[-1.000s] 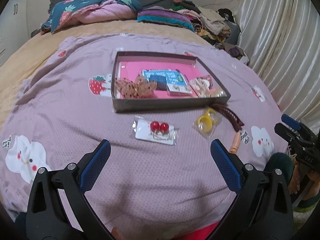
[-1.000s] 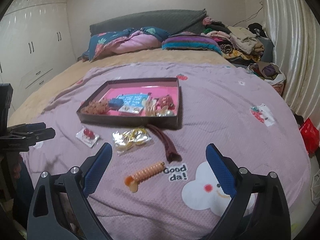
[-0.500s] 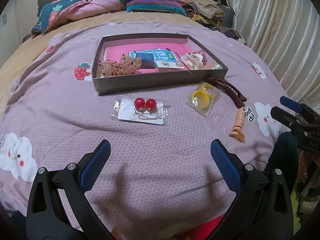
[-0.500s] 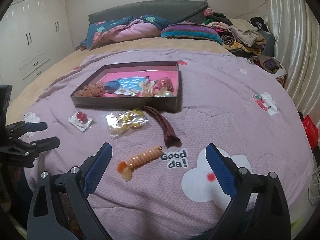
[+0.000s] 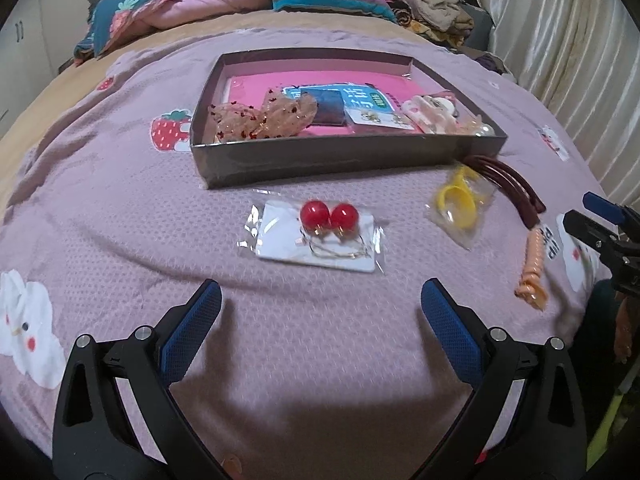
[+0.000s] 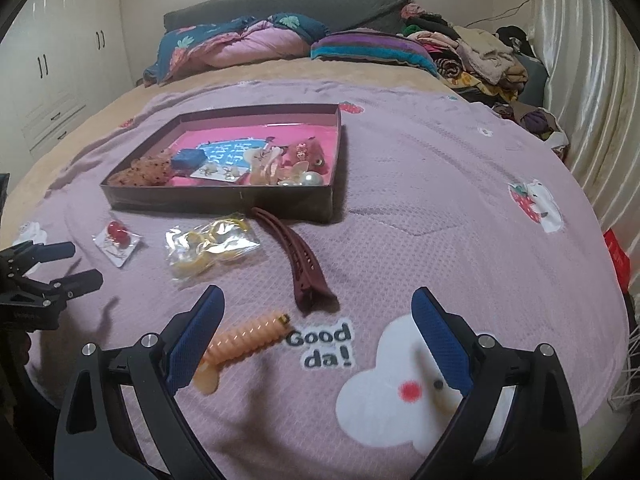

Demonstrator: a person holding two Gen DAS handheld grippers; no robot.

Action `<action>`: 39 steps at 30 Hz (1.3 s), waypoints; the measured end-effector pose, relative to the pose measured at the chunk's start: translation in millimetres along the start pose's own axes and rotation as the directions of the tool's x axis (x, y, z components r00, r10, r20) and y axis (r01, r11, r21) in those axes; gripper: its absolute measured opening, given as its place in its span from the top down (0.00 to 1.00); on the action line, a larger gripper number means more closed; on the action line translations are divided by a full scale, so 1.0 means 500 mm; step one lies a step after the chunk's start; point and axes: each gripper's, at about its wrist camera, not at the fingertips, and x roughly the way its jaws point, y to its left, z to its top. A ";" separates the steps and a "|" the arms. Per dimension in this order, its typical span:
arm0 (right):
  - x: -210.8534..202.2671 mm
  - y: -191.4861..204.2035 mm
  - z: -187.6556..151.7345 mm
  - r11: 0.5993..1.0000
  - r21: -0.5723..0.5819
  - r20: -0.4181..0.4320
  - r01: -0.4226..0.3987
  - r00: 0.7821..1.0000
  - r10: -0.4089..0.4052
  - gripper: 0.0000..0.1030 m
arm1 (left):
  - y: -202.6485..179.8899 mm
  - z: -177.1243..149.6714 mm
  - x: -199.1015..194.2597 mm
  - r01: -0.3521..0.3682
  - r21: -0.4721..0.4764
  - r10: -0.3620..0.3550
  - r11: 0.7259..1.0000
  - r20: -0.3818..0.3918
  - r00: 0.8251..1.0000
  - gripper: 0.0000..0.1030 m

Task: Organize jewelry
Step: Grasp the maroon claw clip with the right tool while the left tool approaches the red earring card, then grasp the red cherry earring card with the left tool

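- Hovering above the purple blanket (image 5: 120,216), the left gripper (image 5: 320,312) has its fingers spread wide with nothing between them; the packet of red ball earrings (image 5: 320,232) lies on the blanket just ahead of its tips.
- The right gripper (image 6: 316,320) is likewise wide open and holds nothing; the peach spiral hair clip (image 6: 240,344) lies close by its left finger, partly hidden behind that finger's blue pad.
- The shallow dark box (image 5: 344,156) sits farther up the bed, holding a sheer speckled bow (image 5: 264,120), a small blue box (image 6: 188,159), a card of earrings (image 5: 376,118) and a cluster of pale clips and pearls (image 6: 296,176) at its right end.
- A clear bag with yellow rings (image 6: 212,244) lies in front of the box, between the earring packet and the maroon hair clip (image 6: 296,256).
- The maroon clip's far end reaches the box's front wall.
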 end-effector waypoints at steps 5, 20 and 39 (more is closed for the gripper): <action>0.043 -0.002 0.022 0.999 -0.034 -0.030 0.007 1.000 -0.008 0.15 | 0.002 0.016 0.020 0.009 0.000 -0.009 1.000 0.001 1.000 0.09; 0.162 0.019 0.062 0.995 -0.100 -0.121 -0.024 0.993 0.012 0.78 | -0.001 0.040 0.066 -0.019 0.021 0.018 1.000 0.025 1.000 0.11; 0.041 -0.037 0.037 0.999 0.034 0.028 -0.035 0.999 0.034 0.89 | -0.043 0.041 -0.013 0.045 0.081 -0.053 0.996 0.094 0.994 0.27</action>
